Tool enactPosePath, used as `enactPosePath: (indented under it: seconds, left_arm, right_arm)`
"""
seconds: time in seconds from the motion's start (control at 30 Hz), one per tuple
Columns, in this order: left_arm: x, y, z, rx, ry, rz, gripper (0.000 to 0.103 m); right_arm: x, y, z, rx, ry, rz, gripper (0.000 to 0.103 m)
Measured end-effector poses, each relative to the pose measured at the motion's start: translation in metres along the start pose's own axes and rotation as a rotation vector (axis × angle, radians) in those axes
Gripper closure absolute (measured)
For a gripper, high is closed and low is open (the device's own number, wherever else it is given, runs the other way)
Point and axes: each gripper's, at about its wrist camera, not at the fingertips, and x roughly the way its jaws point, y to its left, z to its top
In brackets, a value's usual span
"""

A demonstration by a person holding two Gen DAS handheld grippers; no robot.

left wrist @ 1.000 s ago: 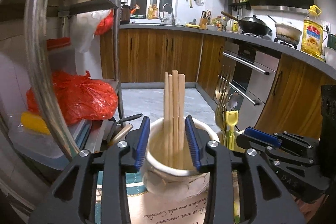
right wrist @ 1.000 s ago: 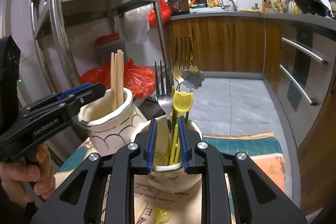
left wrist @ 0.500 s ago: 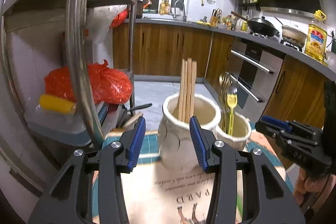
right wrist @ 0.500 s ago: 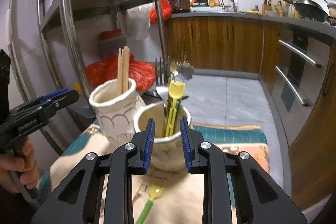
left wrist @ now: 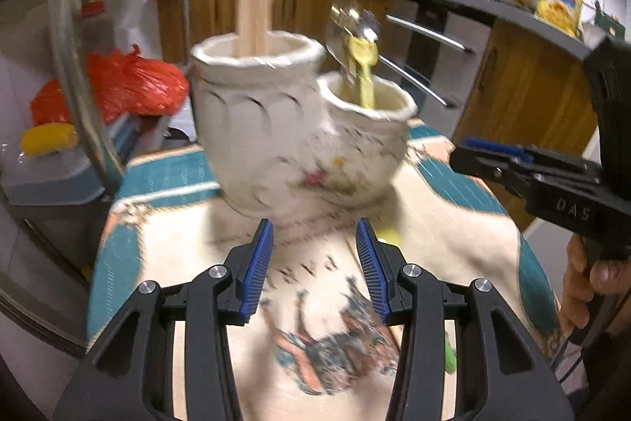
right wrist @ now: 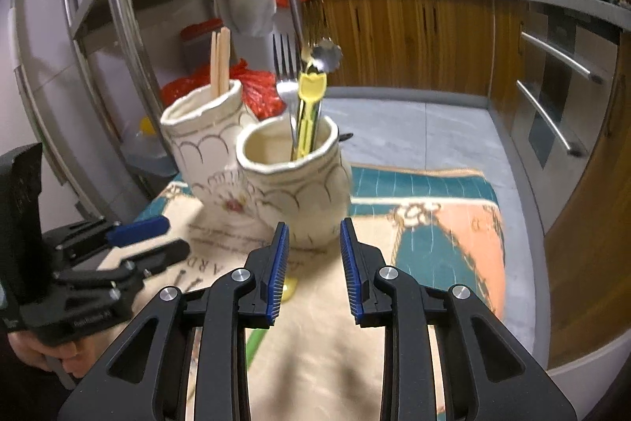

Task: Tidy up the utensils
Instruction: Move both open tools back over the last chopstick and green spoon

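Two cream ceramic jars stand side by side on a printed cloth. The taller jar (left wrist: 252, 129) (right wrist: 205, 145) holds wooden chopsticks (left wrist: 254, 12) (right wrist: 220, 60). The shorter jar (left wrist: 366, 141) (right wrist: 294, 180) holds forks, a spoon and yellow-handled utensils (left wrist: 361, 62) (right wrist: 309, 105). My left gripper (left wrist: 313, 263) (right wrist: 138, 239) is open and empty, in front of the jars. My right gripper (right wrist: 313, 267) (left wrist: 493, 160) is open and empty, just before the shorter jar. A yellow-and-green utensil (right wrist: 288, 289) lies on the cloth below it.
A steel shelf rack (right wrist: 130, 38) with red bags (left wrist: 130, 85) stands left of the table. The cloth-covered table (right wrist: 445, 247) ends at the right, above the grey floor. Wooden cabinets and an oven (right wrist: 552, 81) line the far side.
Both grippers have pulled back from the jars and sit lower over the cloth. The right gripper's jaws have opened wider. The jars and their utensils stay in place.
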Motion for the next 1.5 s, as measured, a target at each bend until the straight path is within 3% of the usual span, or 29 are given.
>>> enactPosePath:
  seconds: [0.57, 0.63, 0.8, 1.07, 1.5]
  left_arm:
    - [0.030, -0.043, -0.027, 0.129, 0.135, -0.031, 0.060]
    - [0.034, -0.046, -0.031, 0.148, 0.154, -0.027, 0.075]
    - [0.034, -0.043, -0.032, 0.166, 0.162, -0.022, 0.092]
    - [0.031, -0.020, -0.029, 0.136, 0.179, -0.009, 0.097]
    - [0.023, 0.003, -0.031, 0.177, 0.219, 0.002, 0.097]
  right_arm:
    - [0.005, 0.000, -0.016, -0.002, 0.071, 0.025, 0.065]
    - [0.006, 0.002, -0.017, -0.008, 0.084, 0.030, 0.065]
    - [0.012, 0.009, -0.022, -0.037, 0.136, 0.046, 0.064]
    - [0.027, 0.030, -0.036, -0.104, 0.249, 0.068, 0.058]
    - [0.043, 0.055, -0.047, -0.178, 0.328, 0.033, 0.055]
